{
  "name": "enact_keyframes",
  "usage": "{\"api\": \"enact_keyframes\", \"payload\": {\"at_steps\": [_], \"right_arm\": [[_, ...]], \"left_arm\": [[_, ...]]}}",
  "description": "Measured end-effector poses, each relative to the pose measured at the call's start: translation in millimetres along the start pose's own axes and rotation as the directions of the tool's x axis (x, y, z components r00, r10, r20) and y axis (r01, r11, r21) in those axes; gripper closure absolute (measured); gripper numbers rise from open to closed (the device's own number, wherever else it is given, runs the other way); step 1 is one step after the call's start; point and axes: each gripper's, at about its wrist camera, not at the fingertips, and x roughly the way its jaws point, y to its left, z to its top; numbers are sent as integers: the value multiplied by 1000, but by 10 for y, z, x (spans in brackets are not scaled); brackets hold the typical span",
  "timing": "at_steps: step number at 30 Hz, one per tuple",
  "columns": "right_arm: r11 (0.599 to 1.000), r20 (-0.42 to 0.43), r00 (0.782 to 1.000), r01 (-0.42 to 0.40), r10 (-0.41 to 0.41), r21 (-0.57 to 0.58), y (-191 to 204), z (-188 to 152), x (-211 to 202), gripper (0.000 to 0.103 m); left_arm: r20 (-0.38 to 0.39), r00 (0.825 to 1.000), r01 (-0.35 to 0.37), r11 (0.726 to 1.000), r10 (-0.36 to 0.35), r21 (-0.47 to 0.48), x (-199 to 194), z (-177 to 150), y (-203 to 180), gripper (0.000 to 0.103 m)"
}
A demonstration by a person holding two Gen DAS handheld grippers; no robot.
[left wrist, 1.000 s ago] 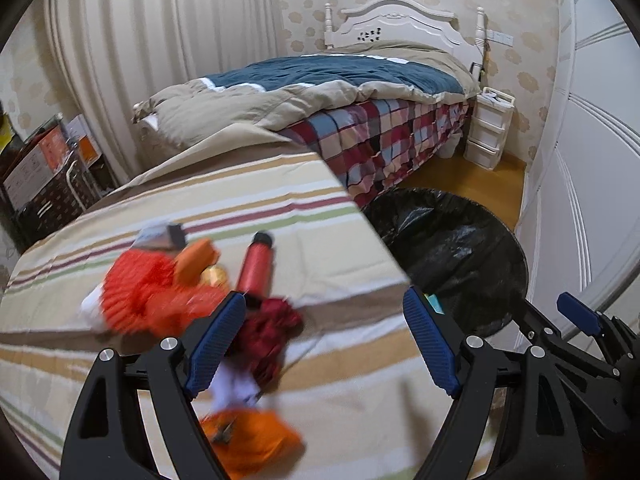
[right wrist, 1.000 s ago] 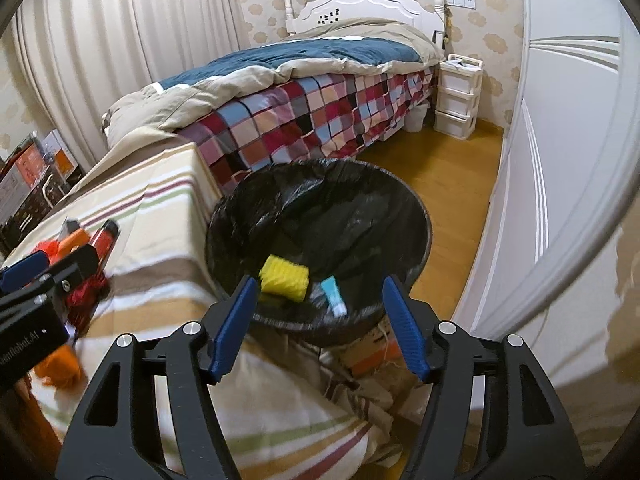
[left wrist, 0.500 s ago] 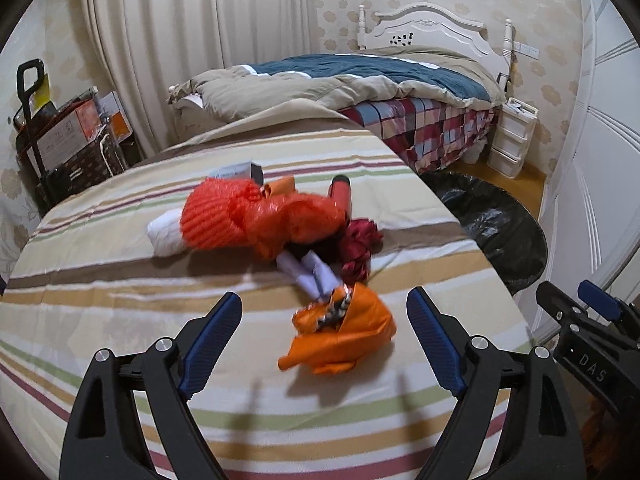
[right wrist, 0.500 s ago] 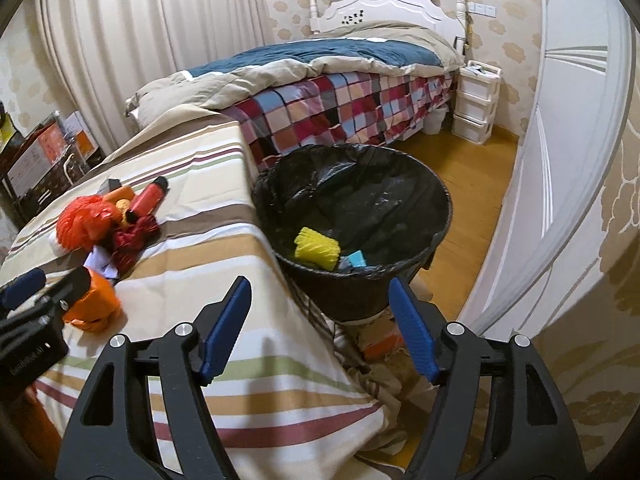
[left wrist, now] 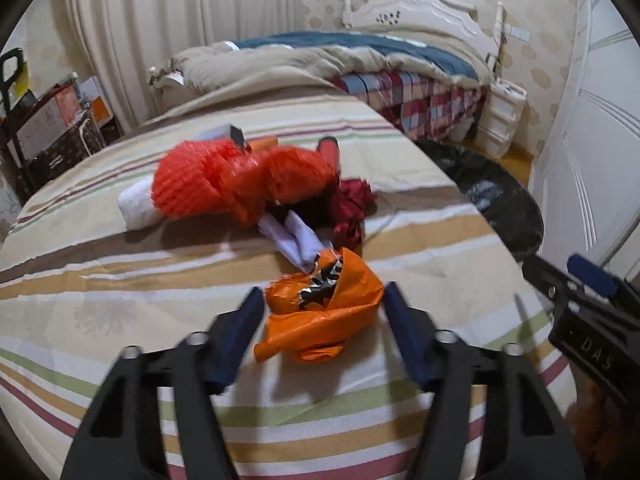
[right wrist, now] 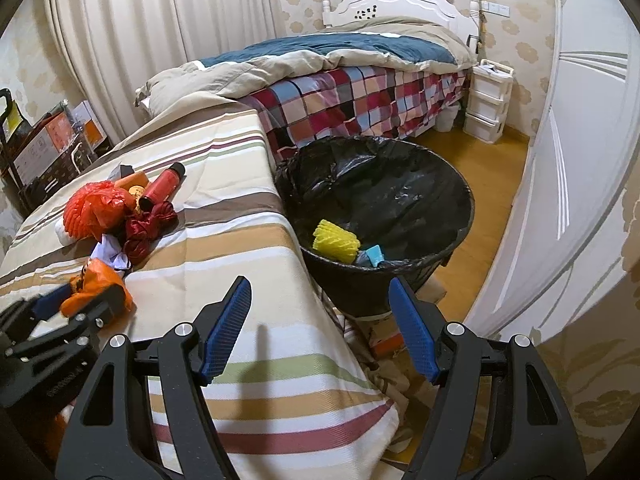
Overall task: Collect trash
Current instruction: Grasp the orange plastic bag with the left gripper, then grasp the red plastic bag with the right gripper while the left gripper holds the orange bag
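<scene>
1. Orange crumpled wrapper (left wrist: 320,312) lies between the left claw (left wrist: 320,320) fingers — jaws closing, not yet pressing.
2. Right claw (right wrist: 320,328) hangs apart, empty — lined bin (right wrist: 460,240) just ahead for the drop.

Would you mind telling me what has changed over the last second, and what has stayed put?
The left gripper swung from the trash pile's far end to the orange wrapper and is closing around it, not yet gripping. The right gripper drew back from the bin, empty. The trash on the striped cover stayed put.
</scene>
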Motion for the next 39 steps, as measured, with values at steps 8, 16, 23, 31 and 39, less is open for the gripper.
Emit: {"api": "enact_keyframes", "payload": {"at_steps": [8,16,23,31,39], "right_arm": [[999,-8,1000,-17,17,-35,174,17,31,33],[994,-12,999,-54,53,-91,466,62,39,33],[985,-25,996,-88,85,-147,739,81,69,33],[968,-21,991,-130,129,-216,1099,148,53,33],[946,-19,985,-171,172,-275,1462,276,131,33]], "left_arm": [[4,1000,28,1000,-28,7,-127,-95,122,48],[28,1000,7,999,-6,-35,-280,-116,426,48],[26,999,-19,995,21,-93,-322,-163,735,48],[47,994,-88,986,96,-143,-371,-153,1109,48],[31,988,-140,968,150,-207,-326,-134,1483,48]]}}
